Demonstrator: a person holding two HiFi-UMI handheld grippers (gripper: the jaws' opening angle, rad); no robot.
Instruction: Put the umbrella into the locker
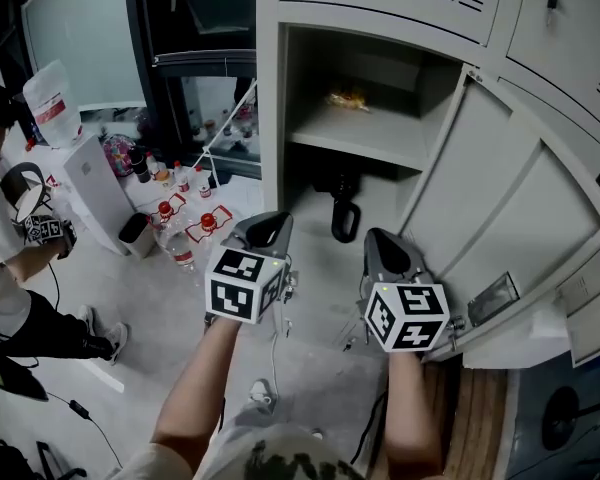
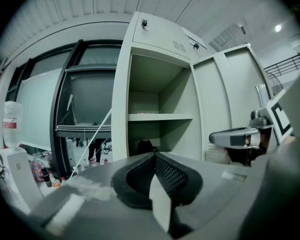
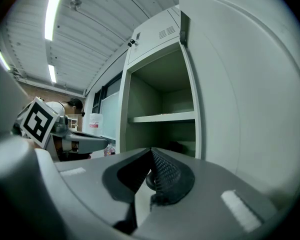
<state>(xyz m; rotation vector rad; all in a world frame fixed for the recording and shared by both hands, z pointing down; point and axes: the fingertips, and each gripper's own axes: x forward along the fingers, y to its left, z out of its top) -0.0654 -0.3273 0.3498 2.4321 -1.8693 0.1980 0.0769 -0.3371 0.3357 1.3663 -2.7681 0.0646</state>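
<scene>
In the head view, the black folded umbrella with a looped handle [image 1: 345,211] is lying in the lower compartment of the tall grey metal locker [image 1: 270,118], under the inner shelf [image 1: 375,136], with its loop facing the opening. How it is resting there is hidden in shadow. The left gripper [image 1: 270,218] and the right gripper [image 1: 382,238] are hovering side by side just before the opening, both apart from the umbrella. The locker door [image 1: 510,208] is standing wide open on the right. Only this view is showing the small yellowish item [image 1: 348,98] on the shelf, the bottles on the floor [image 1: 185,230] and a person at the left edge [image 1: 0,228].

In the left gripper view, the fingers [image 2: 172,173] are pressing together at the tips and holding nothing. The umbrella [image 2: 145,146] is showing as a dark lump low in the locker, straight ahead.

In the right gripper view, the fingers [image 3: 165,174] are likewise meeting at the tips with nothing gripped. The umbrella [image 3: 177,146] is sitting beyond them in the lower compartment.

The umbrella is probably light, with a stiff core under soft, slippery fabric. The loop or the firm handle end is looking like the surest hold if it needs nudging deeper.
</scene>
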